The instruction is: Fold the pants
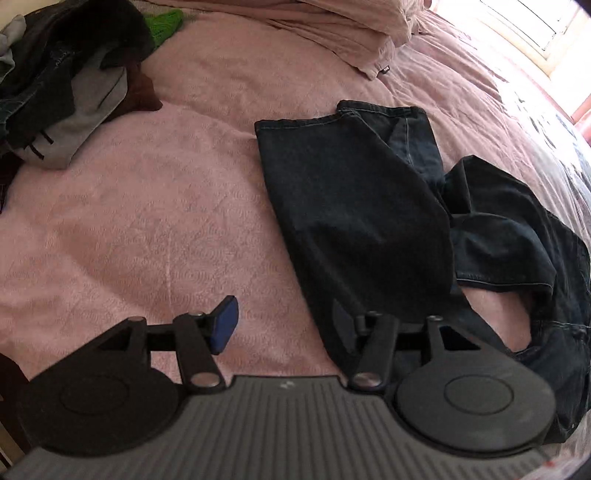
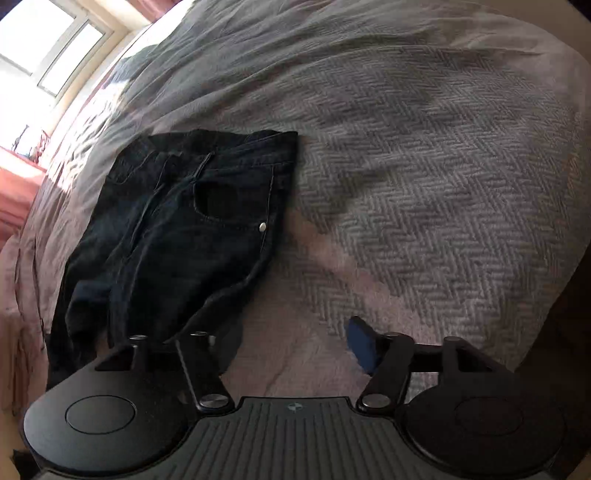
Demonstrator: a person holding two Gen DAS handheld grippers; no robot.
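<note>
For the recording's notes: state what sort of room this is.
Most likely a bedroom. The dark jeans lie on a bed's pink textured bedspread, with rumpled bedding bunched at its far end, a pile of other clothes on it, and a sunlit window beside it.

Dark denim pants point(image 2: 177, 229) are lying on a pinkish-grey herringbone bedspread point(image 2: 424, 177), occupying the left half of the right wrist view. The waistband end is sitting toward the top, with a front pocket and a metal rivet point(image 2: 262, 226) showing; the fabric is bunching in folds lower down. The right gripper point(image 2: 291, 347) is hovering above the bedspread, its jaws standing apart with nothing between them. The blue-padded finger point(image 2: 364, 349) is sitting over bare bedspread, while the other finger is overlapping the pants' lower edge. A bright window point(image 2: 48, 55) is glaring at upper left.
</note>
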